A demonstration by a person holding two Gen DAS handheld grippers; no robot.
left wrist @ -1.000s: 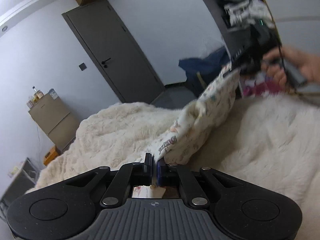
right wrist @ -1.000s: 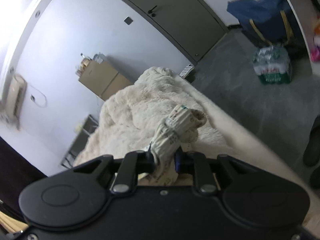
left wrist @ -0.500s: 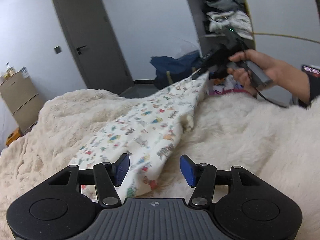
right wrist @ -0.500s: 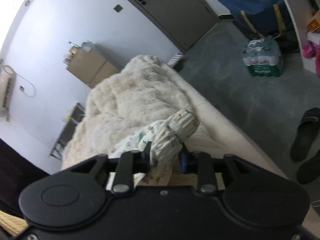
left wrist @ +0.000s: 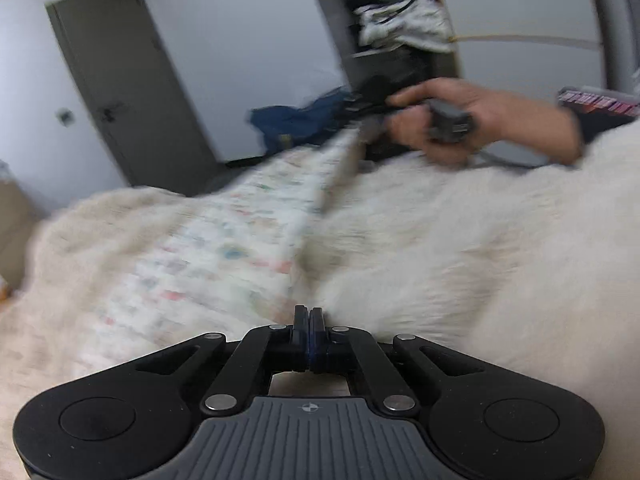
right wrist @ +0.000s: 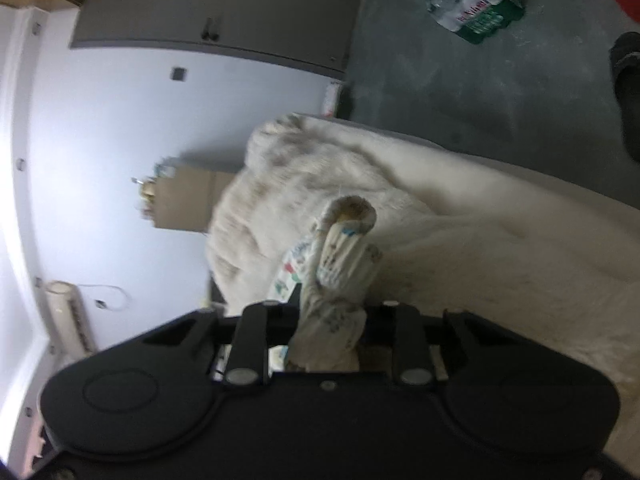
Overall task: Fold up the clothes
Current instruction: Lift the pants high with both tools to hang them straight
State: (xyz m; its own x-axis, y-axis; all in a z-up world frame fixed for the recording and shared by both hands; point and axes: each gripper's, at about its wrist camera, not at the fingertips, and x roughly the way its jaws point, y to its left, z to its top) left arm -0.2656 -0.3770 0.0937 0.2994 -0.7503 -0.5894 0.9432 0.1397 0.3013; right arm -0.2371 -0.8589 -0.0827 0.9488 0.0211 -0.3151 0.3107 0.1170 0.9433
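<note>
A white garment with small coloured prints [left wrist: 224,248] lies spread and blurred on the fluffy cream blanket [left wrist: 460,260]. My left gripper [left wrist: 308,316] is shut at the garment's near edge, and blur hides whether any cloth is pinched. The far end of the garment rises to my right gripper [left wrist: 368,124], held by a person's hand [left wrist: 460,120]. In the right wrist view a bunched roll of the garment [right wrist: 340,264] fills the gap of my right gripper [right wrist: 332,316]. Its jaws are closing on that cloth, low over the blanket [right wrist: 480,248].
A grey door [left wrist: 132,92], a blue bag [left wrist: 296,120] and a shelf stuffed with clothes [left wrist: 400,28] stand beyond the bed. On the grey floor beside the bed are a pack of water bottles [right wrist: 476,4] and a dark slipper [right wrist: 628,80]. A brown cabinet [right wrist: 184,204] stands by the wall.
The left gripper let go of the garment, stood open over it, then shut again lower down. The garment dropped from hanging to lying spread. The right gripper rolled and sank with its cloth.
</note>
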